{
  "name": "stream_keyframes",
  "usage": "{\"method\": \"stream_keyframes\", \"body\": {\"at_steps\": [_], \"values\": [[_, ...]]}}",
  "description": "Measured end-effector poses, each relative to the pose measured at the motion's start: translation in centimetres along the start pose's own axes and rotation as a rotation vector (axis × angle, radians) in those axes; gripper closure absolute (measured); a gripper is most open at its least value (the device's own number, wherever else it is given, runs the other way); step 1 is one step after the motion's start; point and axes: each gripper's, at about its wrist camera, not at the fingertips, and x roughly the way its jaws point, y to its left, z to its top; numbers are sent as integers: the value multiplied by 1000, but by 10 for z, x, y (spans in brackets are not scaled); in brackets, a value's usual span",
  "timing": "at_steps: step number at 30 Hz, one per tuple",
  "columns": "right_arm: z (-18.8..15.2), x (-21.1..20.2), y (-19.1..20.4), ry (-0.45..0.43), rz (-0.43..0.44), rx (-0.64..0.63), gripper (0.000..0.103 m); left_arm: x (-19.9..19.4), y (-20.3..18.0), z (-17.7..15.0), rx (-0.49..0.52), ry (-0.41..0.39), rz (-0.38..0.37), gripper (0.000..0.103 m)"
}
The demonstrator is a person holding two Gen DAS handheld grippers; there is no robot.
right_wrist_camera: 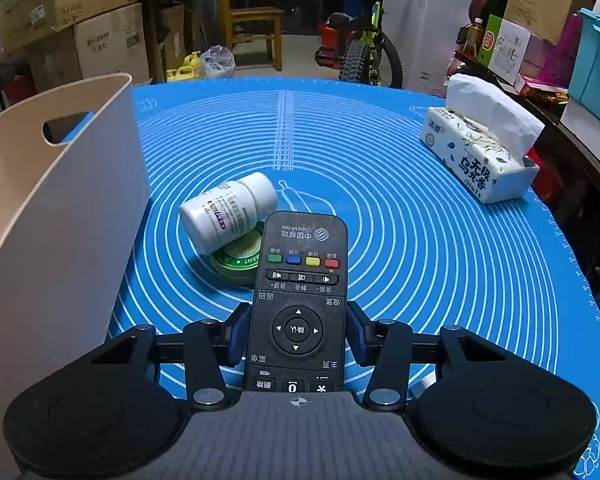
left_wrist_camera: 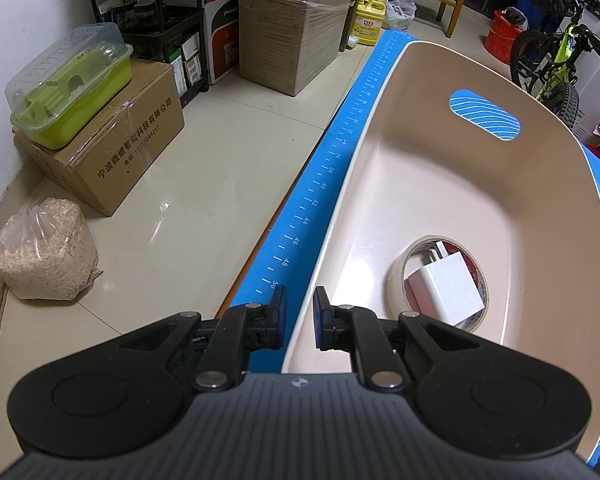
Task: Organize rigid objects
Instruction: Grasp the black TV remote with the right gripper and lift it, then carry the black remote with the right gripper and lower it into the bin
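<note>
A flat black plastic remote [right_wrist_camera: 298,308] with coloured buttons is held between the blue pads of the right gripper [right_wrist_camera: 298,332], above the blue ringed mat [right_wrist_camera: 440,240]. Just past its far end, a smooth white pill bottle [right_wrist_camera: 228,212] is leaned on a round green tin [right_wrist_camera: 238,262]. The beige plastic basket [left_wrist_camera: 440,184] is gripped at its rim by the left gripper [left_wrist_camera: 300,320]; a tape roll [left_wrist_camera: 398,280] and a white charger [left_wrist_camera: 444,290] are kept inside.
</note>
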Motion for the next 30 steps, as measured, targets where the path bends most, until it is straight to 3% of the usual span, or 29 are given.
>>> {"method": "stream_keyframes", "body": {"at_steps": [9,19,25,30], "values": [[7,-39,-8,-107,37,4,49,-1,2,0,-1,0,0,87],[38,-96,-7,-318,93,-7,50,0,3,0,1,0,3,87],[57,-130,3,-416,159,-43,50,0,2,0,0,0,2,87],[69,-154,15,-443,237,-97,50,0,2,0,-2,0,1,87]]}}
